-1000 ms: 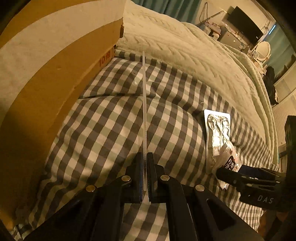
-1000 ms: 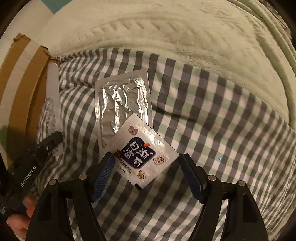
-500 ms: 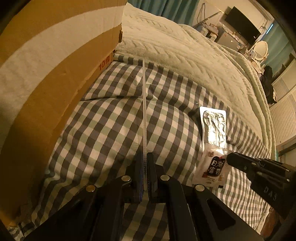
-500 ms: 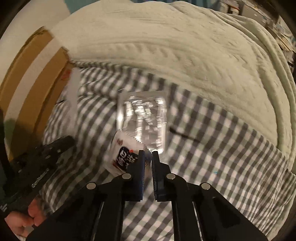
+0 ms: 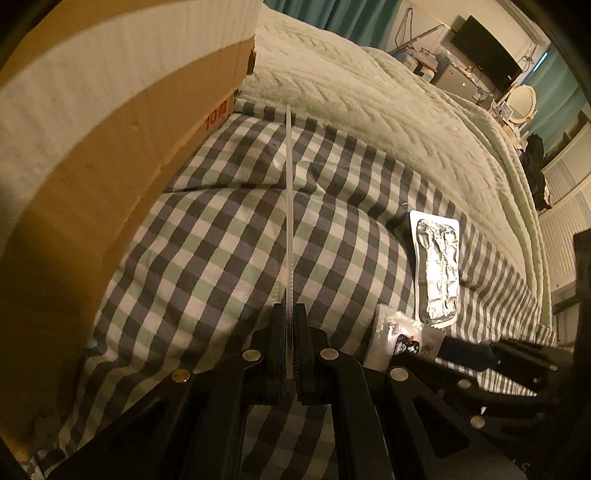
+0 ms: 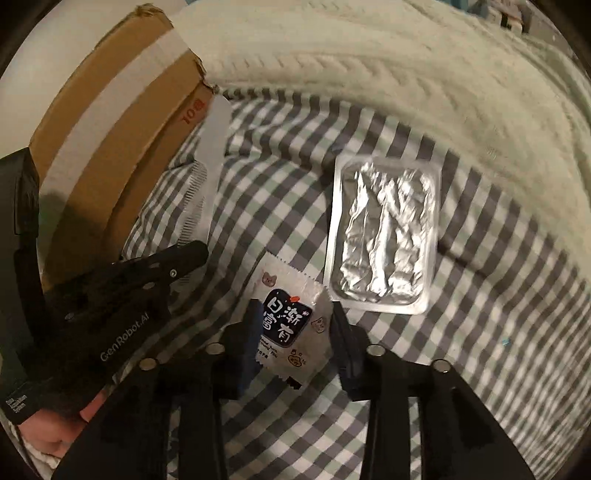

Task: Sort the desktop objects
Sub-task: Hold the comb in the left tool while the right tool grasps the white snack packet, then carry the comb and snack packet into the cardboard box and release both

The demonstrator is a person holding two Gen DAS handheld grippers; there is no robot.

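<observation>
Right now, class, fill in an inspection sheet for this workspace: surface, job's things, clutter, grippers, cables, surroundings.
Surface: checked cloth over a cream blanket.
Job's things: clear ruler; printed sachet; foil pack flat on the cloth.
Clutter: cardboard box at the left.
Grippers: left gripper shut on the ruler's end; right gripper, jaws just reopened, straddles the sachet.
Cables: nothing seen close by.
Surroundings: teal curtains, dark screen.

Checked bedcover (image 6: 480, 295) (foil pack (image 6: 384, 236), box (image 6: 110, 122)).

On the checked cloth (image 6: 480, 280), the sachet (image 6: 288, 317) lies just before the foil pack (image 6: 384, 236), box (image 6: 110, 147) left.
</observation>
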